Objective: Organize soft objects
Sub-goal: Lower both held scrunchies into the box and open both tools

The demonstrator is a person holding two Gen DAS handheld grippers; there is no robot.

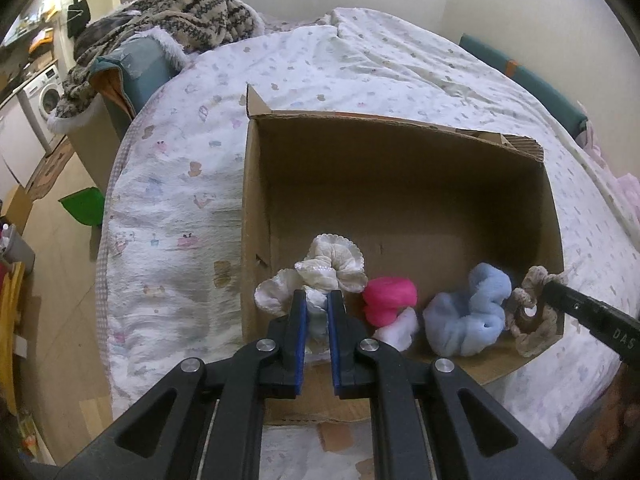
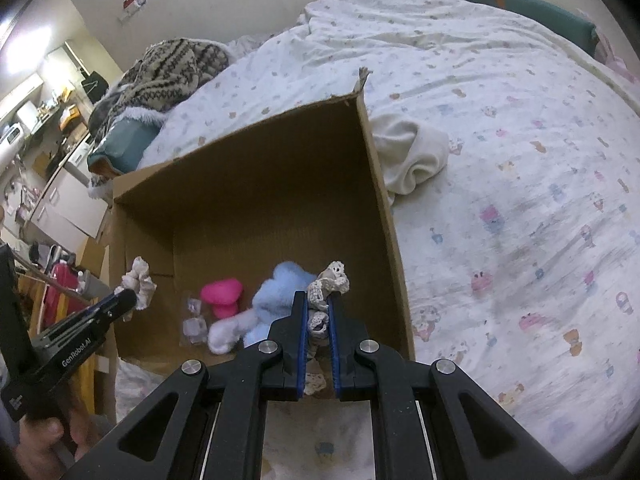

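An open cardboard box [image 1: 400, 152] [image 2: 248, 168] lies on the bed. My left gripper [image 1: 318, 298] is shut on a white frilly scrunchie [image 1: 336, 266] at the box's near left corner; the same scrunchie [image 2: 138, 284] and left gripper [image 2: 124, 300] show at the left of the right wrist view. My right gripper [image 2: 318, 300] is shut on a beige crocheted scrunchie [image 2: 332, 280] [image 1: 528, 312] over the box's near right side. On the box floor lie a pink scrunchie [image 1: 388, 300] [image 2: 222, 296], a light blue fluffy scrunchie [image 1: 468, 312] [image 2: 280, 296] and a small white piece [image 1: 396, 330] [image 2: 222, 336].
The bed's white printed quilt [image 1: 180, 184] [image 2: 520, 160] surrounds the box. A cream cloth [image 2: 412, 152] lies just beyond the box's right wall. A patterned knit blanket [image 1: 168, 12] is heaped at the far left. A clear plastic bit [image 2: 194, 320] lies in the box.
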